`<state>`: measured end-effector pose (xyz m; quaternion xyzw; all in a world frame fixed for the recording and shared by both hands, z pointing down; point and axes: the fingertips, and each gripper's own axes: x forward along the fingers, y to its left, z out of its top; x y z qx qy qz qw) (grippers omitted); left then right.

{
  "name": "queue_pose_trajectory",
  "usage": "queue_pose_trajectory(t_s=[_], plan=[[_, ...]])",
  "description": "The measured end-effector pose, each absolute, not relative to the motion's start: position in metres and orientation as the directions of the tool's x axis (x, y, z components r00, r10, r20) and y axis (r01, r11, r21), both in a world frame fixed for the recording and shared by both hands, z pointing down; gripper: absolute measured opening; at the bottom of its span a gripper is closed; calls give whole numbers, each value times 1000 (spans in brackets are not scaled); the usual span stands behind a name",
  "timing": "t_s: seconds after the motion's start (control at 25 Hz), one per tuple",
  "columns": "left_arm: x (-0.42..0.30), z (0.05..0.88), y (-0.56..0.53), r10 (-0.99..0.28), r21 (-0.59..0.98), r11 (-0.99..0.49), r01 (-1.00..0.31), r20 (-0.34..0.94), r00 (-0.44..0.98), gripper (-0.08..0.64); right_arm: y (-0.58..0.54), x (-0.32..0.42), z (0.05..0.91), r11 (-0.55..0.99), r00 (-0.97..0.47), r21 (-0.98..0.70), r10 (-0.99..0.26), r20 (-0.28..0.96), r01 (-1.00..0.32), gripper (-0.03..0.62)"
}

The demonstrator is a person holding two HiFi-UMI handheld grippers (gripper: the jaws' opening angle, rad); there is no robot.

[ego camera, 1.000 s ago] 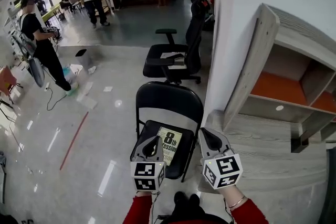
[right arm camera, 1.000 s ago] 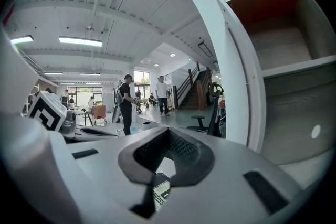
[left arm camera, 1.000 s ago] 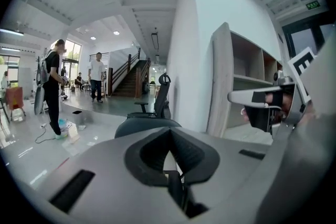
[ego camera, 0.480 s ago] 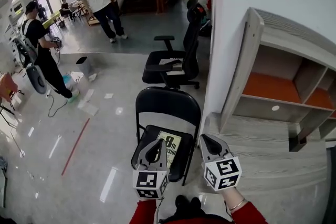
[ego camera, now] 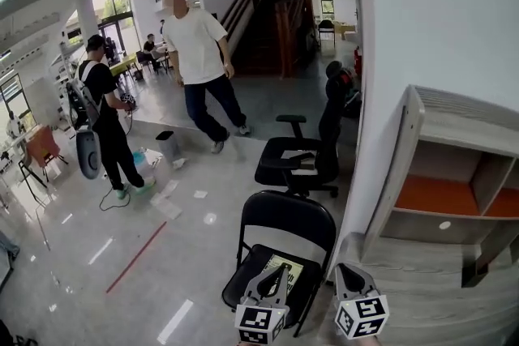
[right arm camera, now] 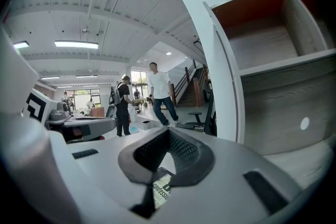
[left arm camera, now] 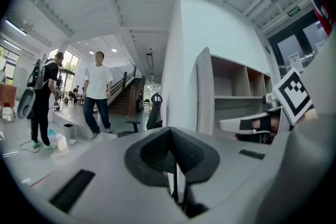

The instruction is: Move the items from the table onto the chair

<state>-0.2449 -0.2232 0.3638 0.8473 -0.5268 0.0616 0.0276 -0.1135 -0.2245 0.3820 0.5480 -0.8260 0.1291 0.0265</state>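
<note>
A black folding chair point(ego camera: 288, 223) stands in front of me with a yellow-and-black booklet point(ego camera: 294, 271) lying on its seat. My left gripper point(ego camera: 280, 271) hovers over the front of that seat, jaws shut and empty; in its own view point(left arm camera: 170, 136) the pads meet in a thin line. My right gripper point(ego camera: 343, 271) is just right of the chair, beside the white wall, also shut with nothing in it. In the right gripper view point(right arm camera: 168, 136) the booklet point(right arm camera: 161, 189) shows below the closed pads.
A pale wooden shelf unit point(ego camera: 454, 174) with orange insides lies on grey wood boards point(ego camera: 405, 279) at the right. A black office chair point(ego camera: 296, 162) stands behind the folding chair. A person in white point(ego camera: 199, 53) walks nearby; another person with a backpack point(ego camera: 105, 117) stands at the left.
The head view has tipped upward, so both grippers sit lower in the picture. The person in white has walked much closer. Both grippers stay shut and empty.
</note>
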Motion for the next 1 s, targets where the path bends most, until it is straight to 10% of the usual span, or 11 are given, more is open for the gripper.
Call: queue_pose_trajectory(t_s=[0.6,1.0], plan=[[-253,373,-205,-878,-34,-468,-883,132,460,8,-206,-126,390,360,-389,-171,-903,182,-917,8],[-178,405,-206,-715,33,-681,-731,186,674,8,-162,-38,413,58,-95,-154,-965,245,-986,8]])
